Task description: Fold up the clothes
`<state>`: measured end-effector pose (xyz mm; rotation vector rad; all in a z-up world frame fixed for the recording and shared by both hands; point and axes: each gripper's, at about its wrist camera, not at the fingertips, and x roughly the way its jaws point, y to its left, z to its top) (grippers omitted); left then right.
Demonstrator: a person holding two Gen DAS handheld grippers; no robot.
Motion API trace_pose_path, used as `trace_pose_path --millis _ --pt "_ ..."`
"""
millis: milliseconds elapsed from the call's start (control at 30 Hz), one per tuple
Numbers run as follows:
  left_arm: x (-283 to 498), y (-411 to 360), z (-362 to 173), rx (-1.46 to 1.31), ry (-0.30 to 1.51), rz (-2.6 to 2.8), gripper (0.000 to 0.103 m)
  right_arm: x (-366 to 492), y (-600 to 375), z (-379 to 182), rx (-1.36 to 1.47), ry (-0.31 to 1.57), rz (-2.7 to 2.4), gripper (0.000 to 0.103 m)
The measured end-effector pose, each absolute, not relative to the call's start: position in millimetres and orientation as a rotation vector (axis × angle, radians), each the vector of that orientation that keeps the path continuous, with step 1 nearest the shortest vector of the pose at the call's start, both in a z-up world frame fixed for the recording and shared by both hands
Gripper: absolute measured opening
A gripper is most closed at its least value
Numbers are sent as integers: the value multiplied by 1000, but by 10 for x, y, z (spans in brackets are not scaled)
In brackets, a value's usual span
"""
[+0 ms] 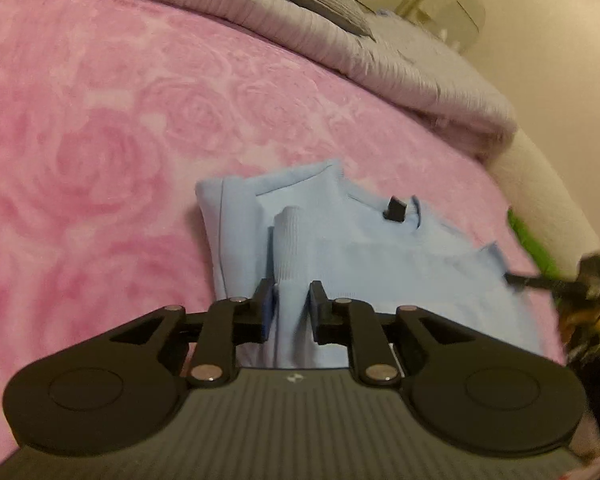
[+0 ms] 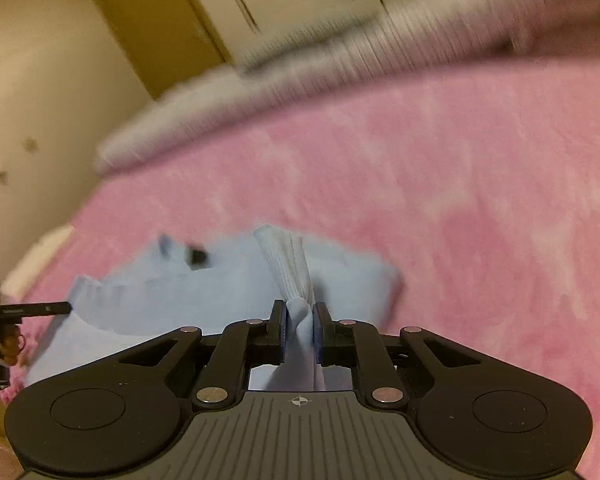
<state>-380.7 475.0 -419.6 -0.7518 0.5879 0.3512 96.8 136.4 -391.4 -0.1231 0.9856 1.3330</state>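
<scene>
Left wrist view is showing you the light blue sweater point(image 1: 380, 264) lying partly folded on the pink bed point(image 1: 100, 140), toward its near right part, with the grey blanket point(image 1: 380, 60) bunched along the far side. Your left gripper point(image 1: 292, 304) is straddling a raised ribbed fold of the sweater's near edge; its pads look to be just meeting the cloth, though I cannot tell how firmly they are pressing. In the right wrist view your right gripper point(image 2: 300, 322) is pinching a bunched ridge of the same sweater point(image 2: 160, 288), jaws nearly together on the knit. You are taking two holds on the near hem, probably so you can lift it evenly and carry it over toward the collar. The garment's long axis is running from you toward the far side, with the neckline and its dark label point(image 1: 396, 208) pointing away from you.
</scene>
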Motion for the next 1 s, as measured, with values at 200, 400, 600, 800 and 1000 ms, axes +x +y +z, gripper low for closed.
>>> trace_pose_path --millis 200,400,600,800,1000 --pt "-3840 4766 -4182 -769 558 334 18 1012 1302 -3952 -31 987 1353 20" --pt "-3762 4468 -3921 -485 636 394 8 862 1332 -3854 -174 871 1373 12" --pt "-3704 4319 -3653 -327 618 418 7 748 1229 -3528 -175 714 1430 11" --pt "-3345 4616 -3806 -348 619 451 7 871 1451 -3641 -193 734 1357 11" --pt "-3298 4729 -3827 -356 496 468 7 975 1574 -3787 -151 723 1306 11"
